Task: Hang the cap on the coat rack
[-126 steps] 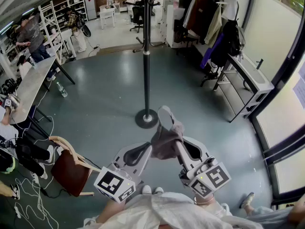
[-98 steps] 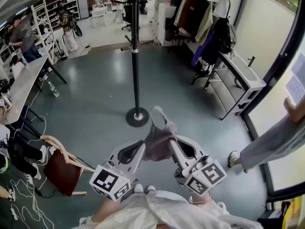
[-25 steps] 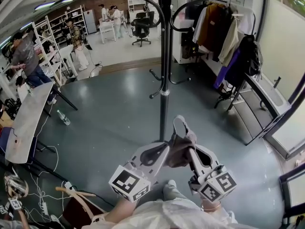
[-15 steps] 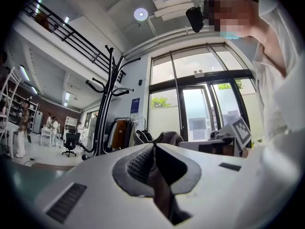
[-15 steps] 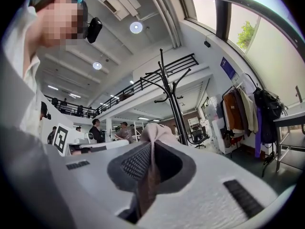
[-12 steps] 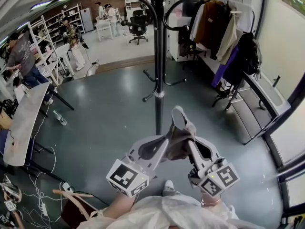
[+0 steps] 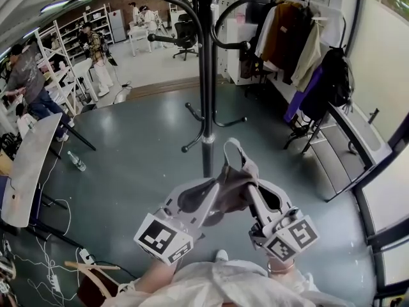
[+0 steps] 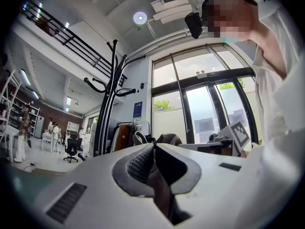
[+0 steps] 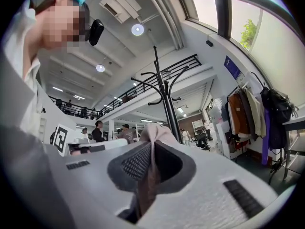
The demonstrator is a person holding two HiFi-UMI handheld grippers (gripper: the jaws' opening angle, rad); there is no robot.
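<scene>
No word, number or brand can be read anywhere. A blue sign (image 9: 232,67) on the white wall to the right of the coat rack (image 9: 166,99) carries pale print too small to make out, and a pale sheet (image 8: 206,125) on the glass doors, further right of the rack, is just as unreadable. The left cube (image 7: 158,238) and the right cube (image 7: 292,238), below the rack in the head view, bear only black-and-white square patterns, no letters or digits.
</scene>
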